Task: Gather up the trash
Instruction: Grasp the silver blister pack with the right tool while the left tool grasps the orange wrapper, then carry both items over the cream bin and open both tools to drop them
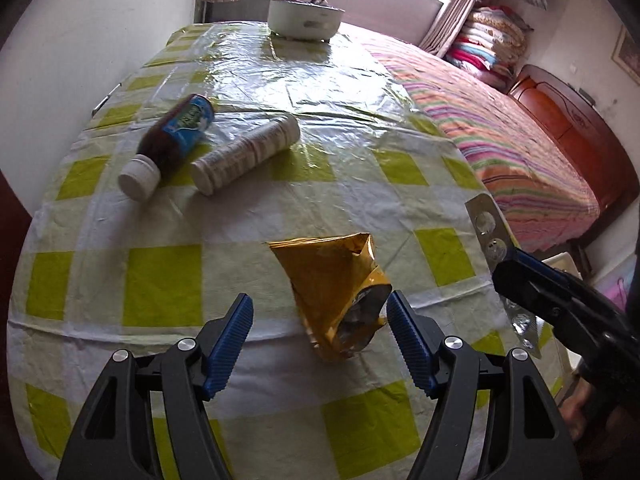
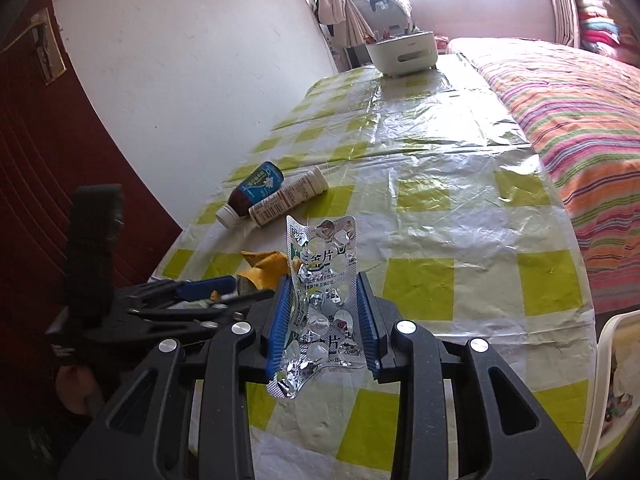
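A crumpled gold snack wrapper [image 1: 340, 296] lies on the checked table, between the fingers of my open left gripper [image 1: 320, 312], close to the right pad [image 1: 408, 344]. My right gripper [image 2: 324, 292] is shut on a silver pill blister pack [image 2: 324, 292], held upright above the table; it also shows in the left wrist view [image 1: 490, 232] at the right. A brown bottle [image 1: 172, 140] with a blue label and white cap and a white tube [image 1: 244, 152] lie side by side further back, also in the right wrist view: bottle [image 2: 252, 194], tube [image 2: 288, 198].
The table has a green-and-white checked cloth [image 1: 160, 280] under clear plastic. A white pot [image 1: 304, 18] stands at its far end. A white wall runs along the left; a striped bed [image 1: 500, 132] borders the right. A white chair [image 2: 612, 380] is at the near right.
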`<state>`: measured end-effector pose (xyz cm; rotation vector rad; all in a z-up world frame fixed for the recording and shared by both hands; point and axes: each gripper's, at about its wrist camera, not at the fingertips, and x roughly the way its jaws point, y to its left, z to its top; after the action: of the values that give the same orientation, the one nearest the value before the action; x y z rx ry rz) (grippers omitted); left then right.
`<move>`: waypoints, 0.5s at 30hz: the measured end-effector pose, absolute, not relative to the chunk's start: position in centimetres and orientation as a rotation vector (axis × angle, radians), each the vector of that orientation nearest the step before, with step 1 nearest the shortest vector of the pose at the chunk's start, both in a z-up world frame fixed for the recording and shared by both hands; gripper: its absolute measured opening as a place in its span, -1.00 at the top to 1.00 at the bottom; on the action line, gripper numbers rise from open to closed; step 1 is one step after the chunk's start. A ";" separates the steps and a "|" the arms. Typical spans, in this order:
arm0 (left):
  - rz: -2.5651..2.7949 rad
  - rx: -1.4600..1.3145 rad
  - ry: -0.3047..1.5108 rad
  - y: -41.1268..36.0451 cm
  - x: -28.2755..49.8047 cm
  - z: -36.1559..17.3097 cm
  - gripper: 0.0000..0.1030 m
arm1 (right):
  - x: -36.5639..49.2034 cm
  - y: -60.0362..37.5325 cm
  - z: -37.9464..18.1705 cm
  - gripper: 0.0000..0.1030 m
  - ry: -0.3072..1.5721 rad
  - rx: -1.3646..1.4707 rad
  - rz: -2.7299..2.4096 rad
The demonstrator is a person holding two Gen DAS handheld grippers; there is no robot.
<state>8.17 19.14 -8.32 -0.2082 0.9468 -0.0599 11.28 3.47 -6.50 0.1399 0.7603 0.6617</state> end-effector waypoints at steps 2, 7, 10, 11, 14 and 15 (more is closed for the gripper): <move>-0.065 -0.204 0.956 18.6 8.6 -8.6 -0.31 | 11.3 2.8 -6.4 0.40 0.756 0.151 0.662; -0.070 -0.178 0.935 17.3 9.4 -8.9 -0.31 | 11.4 1.4 -6.2 0.40 0.745 0.186 0.656; -0.076 -0.161 0.914 16.7 9.9 -9.0 0.03 | 11.2 0.7 -5.9 0.40 0.735 0.192 0.656; -0.089 -0.157 0.926 16.5 10.2 -9.2 0.45 | 11.2 0.4 -5.8 0.40 0.729 0.196 0.653; -0.098 -0.167 0.914 16.2 10.5 -9.2 0.55 | 11.2 -0.8 -5.5 0.40 0.717 0.210 0.637; -0.101 -0.164 0.907 15.9 10.6 -9.1 0.58 | 11.2 -1.4 -5.4 0.40 0.712 0.220 0.631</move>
<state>10.55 15.95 -9.05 -0.1642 0.9074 -0.1015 11.23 -1.35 -5.37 0.2196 0.7122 0.6311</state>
